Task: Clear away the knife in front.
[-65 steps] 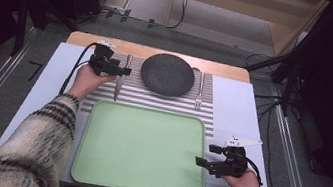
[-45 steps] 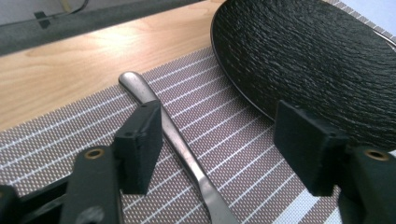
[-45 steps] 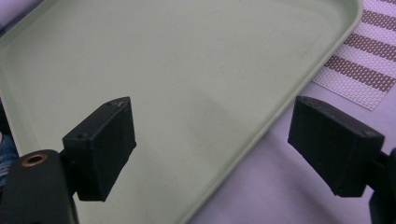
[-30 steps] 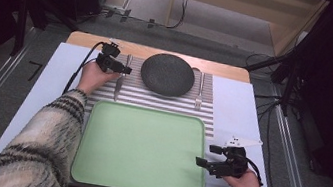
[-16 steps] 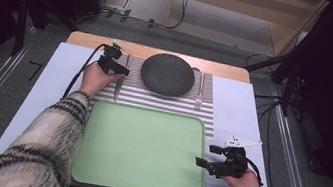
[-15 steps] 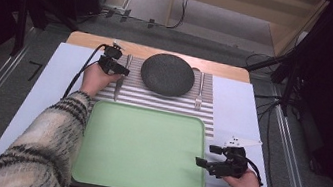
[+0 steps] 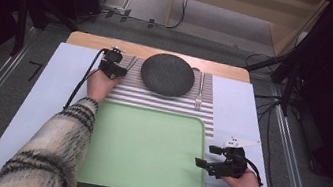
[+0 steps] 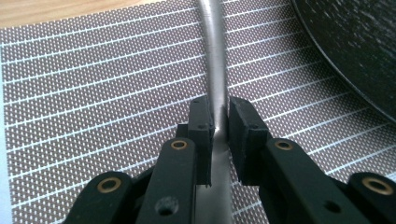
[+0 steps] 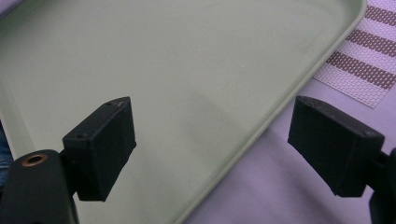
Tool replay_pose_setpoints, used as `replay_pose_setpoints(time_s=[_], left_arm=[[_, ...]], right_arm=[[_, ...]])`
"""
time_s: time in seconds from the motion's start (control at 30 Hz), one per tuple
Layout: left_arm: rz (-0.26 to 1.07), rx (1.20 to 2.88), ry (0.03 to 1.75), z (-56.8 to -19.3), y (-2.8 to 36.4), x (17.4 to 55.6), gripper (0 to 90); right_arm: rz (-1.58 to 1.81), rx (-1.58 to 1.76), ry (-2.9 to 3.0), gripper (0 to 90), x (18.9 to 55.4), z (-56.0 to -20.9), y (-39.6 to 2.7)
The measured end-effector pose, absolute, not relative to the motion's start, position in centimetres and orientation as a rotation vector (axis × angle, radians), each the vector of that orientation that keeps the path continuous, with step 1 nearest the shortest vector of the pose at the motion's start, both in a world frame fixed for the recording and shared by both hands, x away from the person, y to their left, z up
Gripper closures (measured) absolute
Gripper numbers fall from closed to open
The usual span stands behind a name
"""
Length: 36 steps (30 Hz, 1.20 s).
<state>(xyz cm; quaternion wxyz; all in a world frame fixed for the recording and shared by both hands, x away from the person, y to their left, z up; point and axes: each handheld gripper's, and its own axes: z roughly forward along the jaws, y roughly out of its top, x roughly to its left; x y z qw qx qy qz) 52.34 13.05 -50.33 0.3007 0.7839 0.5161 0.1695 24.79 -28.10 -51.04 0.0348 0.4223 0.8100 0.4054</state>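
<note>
The left gripper (image 8: 219,119) has just been closing on the handle of a piece of metal cutlery (image 8: 215,65), and its pads (image 8: 201,122) now sit against both sides of the thin shaft, low on the striped placemat (image 8: 93,93). Which utensil it is cannot be told, since the working end is hidden. The cutlery lies flat on the placemat just left of the dark plate (image 7: 167,74), pointing away from the green tray (image 7: 146,146). The main risk is the grip itself: the shaft is narrow, smooth and rounded, and it is held near one end, so on lifting it could swivel between the pads and droop, or slip out and clatter down. The pads also sit almost on the placemat, so they may pinch or drag its weave. The plate's rim is just beside the handle, and a sideways swing could knock it. The fork (image 7: 200,91) on the far side of the plate is well apart and safe. The right gripper (image 7: 211,164) hangs with jaws spread wide and empty over the tray's right edge (image 9: 280,107), straddling the rim; if the cutlery comes toward the tray, that hand could be in the way.
</note>
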Motion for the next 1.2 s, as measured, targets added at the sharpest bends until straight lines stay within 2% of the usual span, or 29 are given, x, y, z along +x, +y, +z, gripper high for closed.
replay_pose_setpoints(time_s=[0.33, 1.2], left_arm=[[0.325, 1.985, 1.419, -50.2, 14.3, 52.7, 80.9], [0.217, 1.95, 1.298, -46.1, 15.8, 50.9, 80.9]], right_arm=[[1.251, 1.302, 2.483, 12.8, 24.8, -51.0, -28.2], [1.26, 1.303, 2.478, 12.8, 25.0, -50.9, -28.2]])
